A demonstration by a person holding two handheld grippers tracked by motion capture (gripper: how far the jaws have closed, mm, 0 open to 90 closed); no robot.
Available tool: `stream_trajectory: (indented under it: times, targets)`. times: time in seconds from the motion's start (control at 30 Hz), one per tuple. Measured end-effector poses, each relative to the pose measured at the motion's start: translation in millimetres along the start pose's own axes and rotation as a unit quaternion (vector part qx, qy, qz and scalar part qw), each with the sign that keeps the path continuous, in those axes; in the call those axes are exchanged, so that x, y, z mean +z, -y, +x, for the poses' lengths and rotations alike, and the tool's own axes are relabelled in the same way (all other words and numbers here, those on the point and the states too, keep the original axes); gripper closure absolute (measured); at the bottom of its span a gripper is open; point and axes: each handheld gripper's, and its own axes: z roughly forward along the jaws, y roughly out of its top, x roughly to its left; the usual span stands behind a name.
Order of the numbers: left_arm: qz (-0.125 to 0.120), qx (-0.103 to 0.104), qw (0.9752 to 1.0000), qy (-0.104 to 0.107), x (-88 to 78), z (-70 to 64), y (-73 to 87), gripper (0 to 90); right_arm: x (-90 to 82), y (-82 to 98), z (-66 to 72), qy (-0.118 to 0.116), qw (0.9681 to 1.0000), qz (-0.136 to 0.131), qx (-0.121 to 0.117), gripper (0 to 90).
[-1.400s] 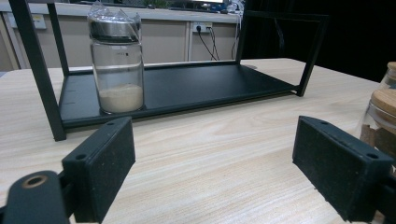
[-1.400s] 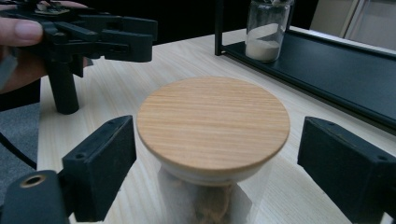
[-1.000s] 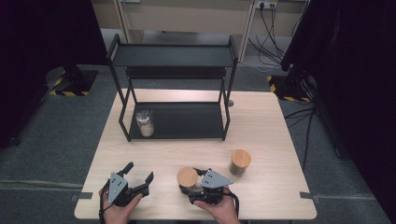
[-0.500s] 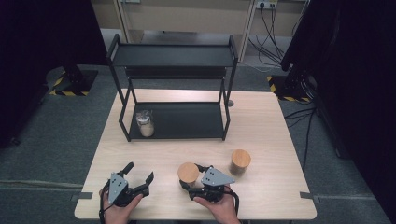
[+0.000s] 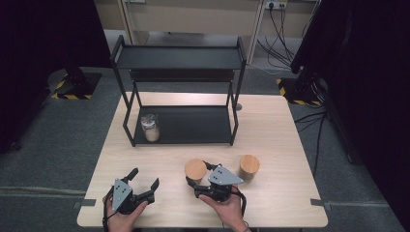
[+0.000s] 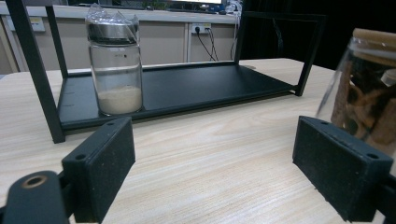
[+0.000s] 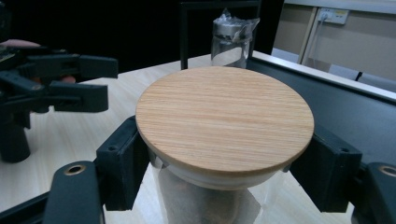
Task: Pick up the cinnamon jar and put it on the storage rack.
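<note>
The right gripper (image 5: 197, 178) has its 2 jaws pressed against the glass body of a wooden-lidded jar (image 5: 195, 170), just under the lid, as the right gripper view shows plainly with a pad on each side of the jar (image 7: 224, 126). That jar stands on the table (image 5: 285, 140) close to its near edge, about midway along it, and nothing shows it lifted off the wood. The step in hand looks like the grasp itself, made and ready for a lift. A second wooden-lidded jar (image 5: 249, 166) stands just to the right of the held one, also near the near edge, apart from the gripper. The black 2-tier rack (image 5: 179, 58) sits toward the far edge of the table, and on its lower shelf, at the left front corner, stands a clear jar with pale powder (image 5: 150, 128) and a metal cap wrapped in film. Judging from that, the next move probably calls for raising the held jar straight up, carrying it forward and setting it on the lower shelf beside the powder jar, keeping it upright and clear of the rack's front posts and the upper shelf. The left gripper (image 5: 143, 187) rests near the near left corner of the table with its jaws spread and nothing between them; in the left gripper view its pads frame bare tabletop. No brand, label or readable writing shows on any jar, the rack or the grippers.
</note>
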Motion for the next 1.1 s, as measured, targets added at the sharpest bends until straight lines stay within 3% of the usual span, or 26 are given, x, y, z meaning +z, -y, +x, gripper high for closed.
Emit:
stream_trajectory:
  times: [0.63, 1.1]
  targets:
    - [-0.001, 0.001, 1.0, 0.001, -0.2, -0.2, 0.1, 12.6, 17.9, -20.3, -15.1, 0.046, 0.9987, -0.017, 0.009, 26.4]
    - [0.0, 0.003, 1.0, 0.003, 0.1, -0.1, 0.0, 12.6, 36.9, -36.0, -21.7, 0.061, 0.9978, -0.022, 0.013, 26.3]
